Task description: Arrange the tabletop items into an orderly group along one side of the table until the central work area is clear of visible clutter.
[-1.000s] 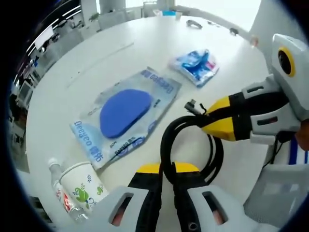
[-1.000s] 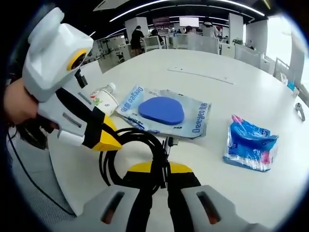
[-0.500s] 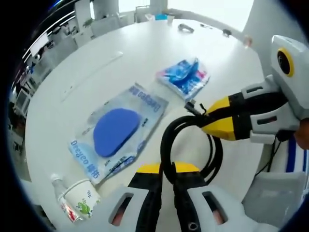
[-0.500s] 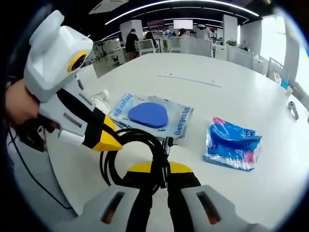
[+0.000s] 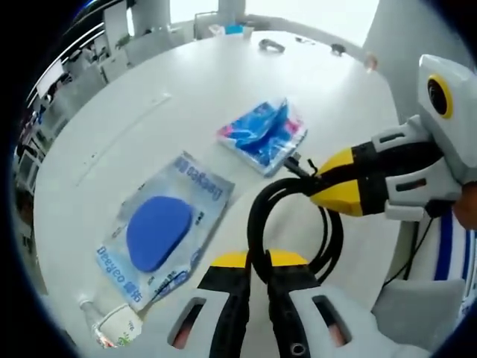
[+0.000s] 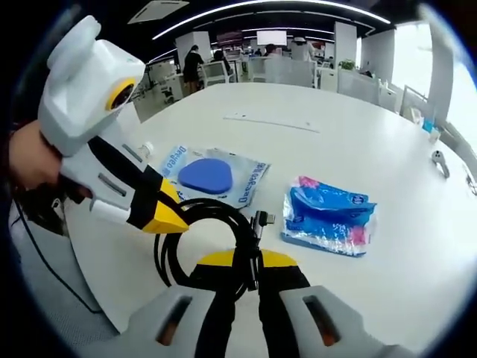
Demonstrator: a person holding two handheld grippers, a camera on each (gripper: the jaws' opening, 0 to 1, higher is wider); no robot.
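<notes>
Coiled black cable (image 5: 294,224) held above white round surface (image 5: 149,119); left gripper (image 5: 257,267) fingers clamp coil, right gripper (image 6: 246,270) fingers clamp it too. Beyond cable: clear packet with blue pad (image 6: 209,176), crinkled blue plastic pack (image 6: 328,215).

In the right gripper view, the pad packet (image 6: 211,177) lies on the table (image 6: 358,142) left of the tissue pack (image 6: 328,216).

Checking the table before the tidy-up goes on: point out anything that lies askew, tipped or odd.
The plastic bottle lies on its side at the table's edge, beside the paper cup. The blue tissue pack looks crumpled, and the blue pad's clear bag sits skewed to it. The coiled black cable is clamped by both grippers, left and right.
</notes>
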